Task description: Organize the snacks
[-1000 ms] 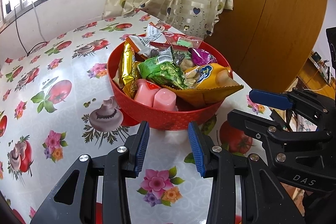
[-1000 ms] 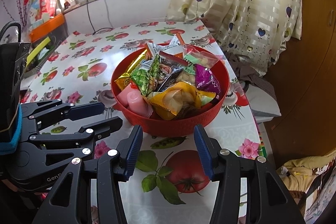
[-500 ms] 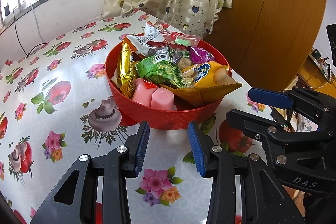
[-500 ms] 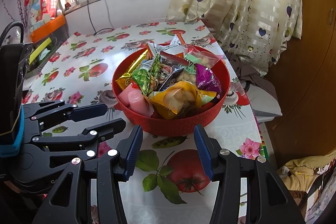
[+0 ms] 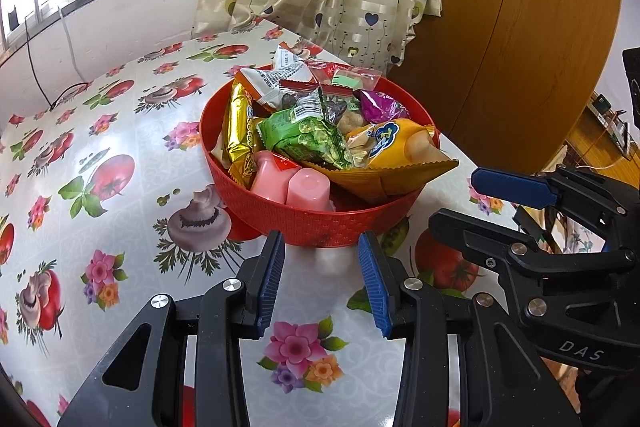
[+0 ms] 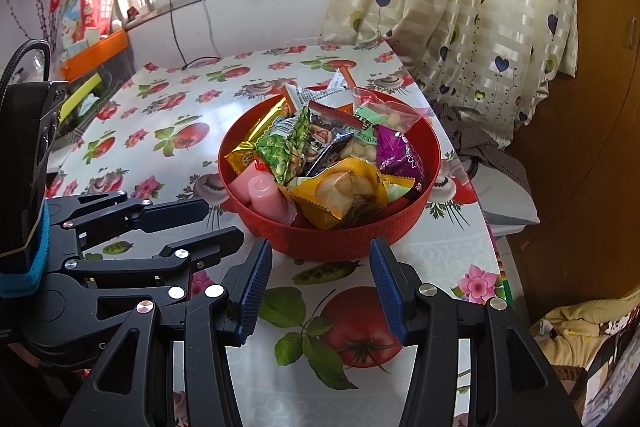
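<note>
Sitting near the right edge of the flower-and-tomato printed oilcloth table (image 5: 120,211), the round red woven-texture plastic basket (image 5: 316,223) holds every snack in view: a gold foil bar (image 5: 237,135), a green pea packet (image 5: 308,139), a yellow crinkle-edged chip bag (image 5: 396,163), a purple wrapper (image 6: 400,153), two pink jelly cups (image 5: 292,185) and several small sachets behind. No packet lies loose on the cloth.

Left gripper (image 5: 322,281) hovers just short of the basket's near wall, blue-ribbed fingers spread apart, nothing between them. Right gripper (image 6: 320,287) sits beside it, likewise spread and empty, low over the table.

Judgement: this fits either a full basket awaiting sorting or a gathering job already complete; the pictures do not settle which.

Handling notes, should any packet be gripped: foil and film are slippery and crush easily, so pinch at a crimped seam, not across the puffed middle. The chip bag overhangs the rim and props neighbours; disturbing it may spill them. Jelly cups are rigid and would take a firmer squeeze across the body.
</note>
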Motion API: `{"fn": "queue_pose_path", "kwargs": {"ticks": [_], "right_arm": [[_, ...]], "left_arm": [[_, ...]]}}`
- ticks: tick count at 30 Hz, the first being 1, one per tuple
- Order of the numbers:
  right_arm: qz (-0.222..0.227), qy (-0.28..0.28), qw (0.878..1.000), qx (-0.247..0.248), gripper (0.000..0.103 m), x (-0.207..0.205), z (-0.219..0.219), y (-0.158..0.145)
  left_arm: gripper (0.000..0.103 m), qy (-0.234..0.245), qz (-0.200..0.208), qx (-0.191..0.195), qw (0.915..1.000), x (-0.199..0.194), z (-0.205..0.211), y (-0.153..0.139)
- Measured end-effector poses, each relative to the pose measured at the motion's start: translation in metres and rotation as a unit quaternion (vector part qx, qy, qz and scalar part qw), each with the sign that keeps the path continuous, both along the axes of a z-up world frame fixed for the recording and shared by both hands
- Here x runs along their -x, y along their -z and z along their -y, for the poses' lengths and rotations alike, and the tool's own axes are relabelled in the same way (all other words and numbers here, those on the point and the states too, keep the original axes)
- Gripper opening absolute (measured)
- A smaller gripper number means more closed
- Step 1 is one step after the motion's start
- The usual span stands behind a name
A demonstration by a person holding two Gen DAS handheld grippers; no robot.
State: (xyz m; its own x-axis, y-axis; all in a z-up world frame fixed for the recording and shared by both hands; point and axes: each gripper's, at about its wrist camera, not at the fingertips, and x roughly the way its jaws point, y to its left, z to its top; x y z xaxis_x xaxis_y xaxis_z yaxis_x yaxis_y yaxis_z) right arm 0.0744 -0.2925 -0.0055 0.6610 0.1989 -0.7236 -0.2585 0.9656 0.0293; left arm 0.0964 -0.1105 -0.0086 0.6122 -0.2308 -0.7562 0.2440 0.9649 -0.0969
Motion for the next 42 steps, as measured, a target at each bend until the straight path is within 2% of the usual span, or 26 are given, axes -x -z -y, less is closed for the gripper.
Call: {"fn": "queue_pose_path", "kwargs": {"ticks": [42], "right_arm": [[0.003,-0.002,1.000,-0.002,0.048,0.0029,-0.0038,-0.0022]], "left_arm": [[0.039,0.001,0.004,0.001,1.0000,0.0028,-0.0004,-0.0043]]}}
